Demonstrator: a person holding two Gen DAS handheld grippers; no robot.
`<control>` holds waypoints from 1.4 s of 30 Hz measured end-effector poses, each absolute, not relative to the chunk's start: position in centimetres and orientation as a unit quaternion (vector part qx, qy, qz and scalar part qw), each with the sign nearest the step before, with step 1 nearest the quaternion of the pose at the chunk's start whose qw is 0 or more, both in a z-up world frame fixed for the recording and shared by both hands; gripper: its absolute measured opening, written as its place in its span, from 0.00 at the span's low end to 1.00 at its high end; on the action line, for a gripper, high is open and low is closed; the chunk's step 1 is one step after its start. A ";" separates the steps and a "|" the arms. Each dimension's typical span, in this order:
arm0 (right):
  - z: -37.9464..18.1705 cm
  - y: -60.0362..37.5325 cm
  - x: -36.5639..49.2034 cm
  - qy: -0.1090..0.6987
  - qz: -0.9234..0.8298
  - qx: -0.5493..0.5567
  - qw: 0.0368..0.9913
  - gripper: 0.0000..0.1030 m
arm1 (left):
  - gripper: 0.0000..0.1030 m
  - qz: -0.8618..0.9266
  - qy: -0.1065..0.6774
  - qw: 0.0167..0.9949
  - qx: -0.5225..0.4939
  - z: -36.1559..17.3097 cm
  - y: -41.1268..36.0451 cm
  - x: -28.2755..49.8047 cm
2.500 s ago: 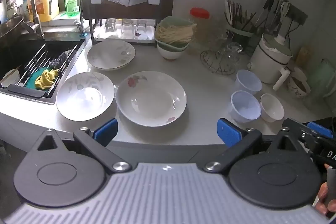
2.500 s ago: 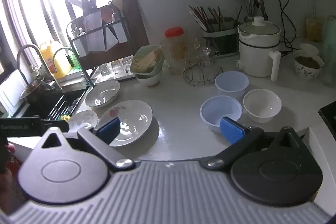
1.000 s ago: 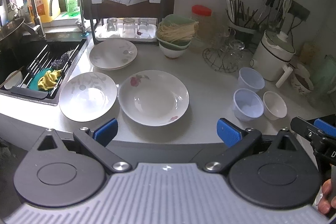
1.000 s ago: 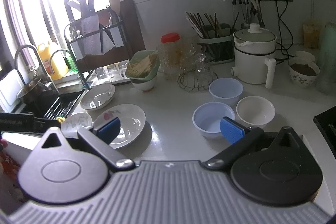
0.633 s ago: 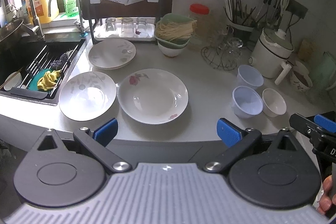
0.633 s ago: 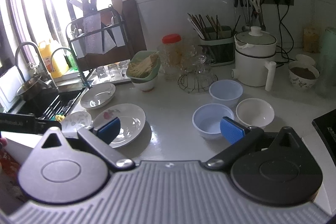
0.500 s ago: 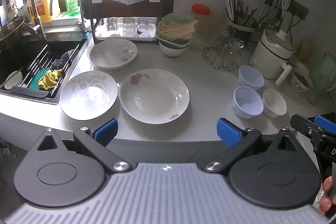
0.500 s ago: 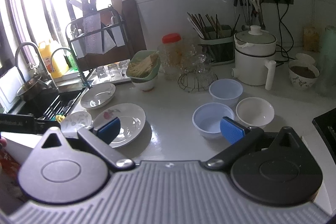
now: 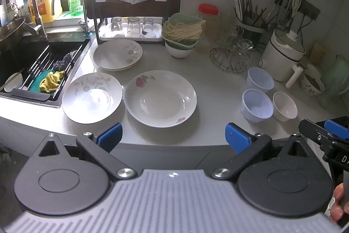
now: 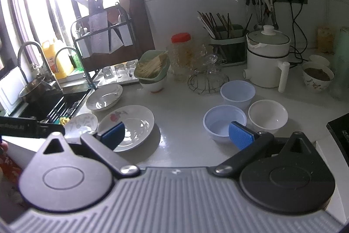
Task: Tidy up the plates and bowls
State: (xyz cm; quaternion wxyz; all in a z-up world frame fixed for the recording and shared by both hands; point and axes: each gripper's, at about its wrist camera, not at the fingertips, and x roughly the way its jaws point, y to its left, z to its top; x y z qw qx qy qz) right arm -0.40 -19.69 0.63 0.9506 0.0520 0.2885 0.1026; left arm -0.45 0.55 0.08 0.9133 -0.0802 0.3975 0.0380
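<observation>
Three white plates lie on the grey counter [image 9: 218,88]: a flower-printed deep plate [image 9: 161,98] in the middle, a leaf-printed plate [image 9: 92,97] to its left by the sink, and a third plate [image 9: 117,54] behind them. Two pale blue bowls [image 9: 257,105] [image 9: 260,82] and a small white bowl [image 9: 284,106] sit at the right. My left gripper [image 9: 173,137] hangs open in front of the counter edge, holding nothing. My right gripper [image 10: 176,133] is open too, above the counter between the flower plate [image 10: 128,127] and the near blue bowl [image 10: 224,123].
A sink [image 9: 28,62] with a rack and yellow cloth lies at the left. A dish rack [image 9: 130,3] with glasses, a green strainer of noodles [image 9: 183,31] on a bowl, a wire basket [image 9: 231,58], a white pot [image 9: 283,54] and a chopstick holder [image 9: 250,21] line the back.
Both views have shifted only slightly; the left camera has drifted a little. Plates and bowls lie where they were, and both grippers stay open.
</observation>
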 end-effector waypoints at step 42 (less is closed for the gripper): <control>-0.7 -8.3 6.4 0.334 0.086 0.024 0.938 1.00 | 0.99 -0.009 0.430 0.899 -0.080 -1.5 12.9 10.1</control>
